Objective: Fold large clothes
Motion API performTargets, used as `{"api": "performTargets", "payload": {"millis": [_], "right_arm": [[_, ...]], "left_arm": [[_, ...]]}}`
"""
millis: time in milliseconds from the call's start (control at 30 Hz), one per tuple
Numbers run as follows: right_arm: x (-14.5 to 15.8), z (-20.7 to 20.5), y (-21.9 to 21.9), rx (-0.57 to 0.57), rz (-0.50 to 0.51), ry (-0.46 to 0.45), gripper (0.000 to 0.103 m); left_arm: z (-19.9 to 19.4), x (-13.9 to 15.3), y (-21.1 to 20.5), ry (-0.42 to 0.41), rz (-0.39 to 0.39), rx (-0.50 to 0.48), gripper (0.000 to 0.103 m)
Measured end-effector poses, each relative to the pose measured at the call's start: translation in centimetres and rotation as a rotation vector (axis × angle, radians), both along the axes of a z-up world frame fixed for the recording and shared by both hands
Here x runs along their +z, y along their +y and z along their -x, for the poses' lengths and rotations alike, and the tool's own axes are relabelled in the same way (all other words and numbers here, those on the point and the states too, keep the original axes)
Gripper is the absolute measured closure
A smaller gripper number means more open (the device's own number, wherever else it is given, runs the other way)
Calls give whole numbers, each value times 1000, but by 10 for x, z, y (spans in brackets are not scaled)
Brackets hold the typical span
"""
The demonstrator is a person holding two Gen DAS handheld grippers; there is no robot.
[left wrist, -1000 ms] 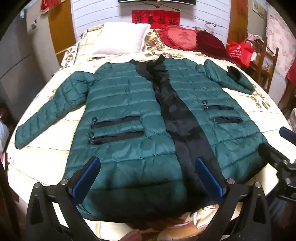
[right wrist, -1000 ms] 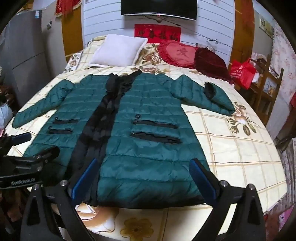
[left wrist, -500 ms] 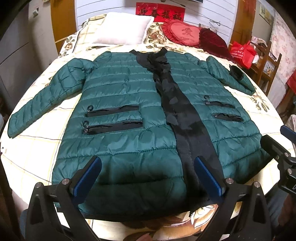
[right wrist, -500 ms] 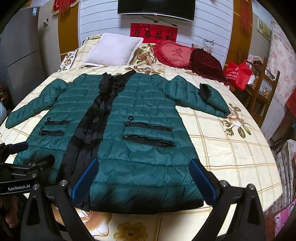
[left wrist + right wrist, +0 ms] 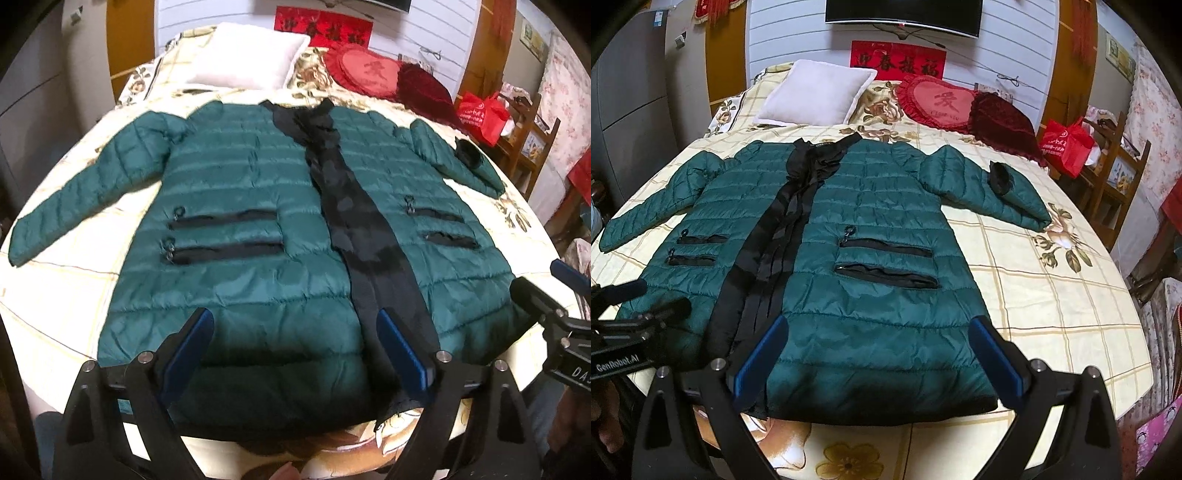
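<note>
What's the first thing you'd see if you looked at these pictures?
A big green puffy jacket lies spread flat across the flowery bed, sleeves out, with a black strip down its front. Behind it, by the wall, sit a white pillow and a red heart cushion. Two blue-tipped tools hover open over the near hem.

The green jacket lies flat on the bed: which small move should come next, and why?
Probably lower both grippers onto the hem. The green jacket lies spread, front up, sleeves out. The left gripper, jaws just closing but empty, and the open right gripper hover above the hem, gripping nothing.
</note>
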State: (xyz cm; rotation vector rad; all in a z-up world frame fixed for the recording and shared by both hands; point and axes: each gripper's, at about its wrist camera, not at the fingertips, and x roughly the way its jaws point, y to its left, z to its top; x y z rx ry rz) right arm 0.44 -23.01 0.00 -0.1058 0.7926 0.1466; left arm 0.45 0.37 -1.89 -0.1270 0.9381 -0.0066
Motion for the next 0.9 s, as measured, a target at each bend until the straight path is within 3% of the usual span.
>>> {"api": "performTargets", "payload": {"millis": [233, 900], "right_arm": [[-1, 0, 1, -3, 1, -2, 3], [0, 1, 1, 1, 12, 5, 3]], "left_arm": [[1, 1, 3, -8, 23, 16, 27], [0, 0, -1, 5, 44, -14, 27]]}}
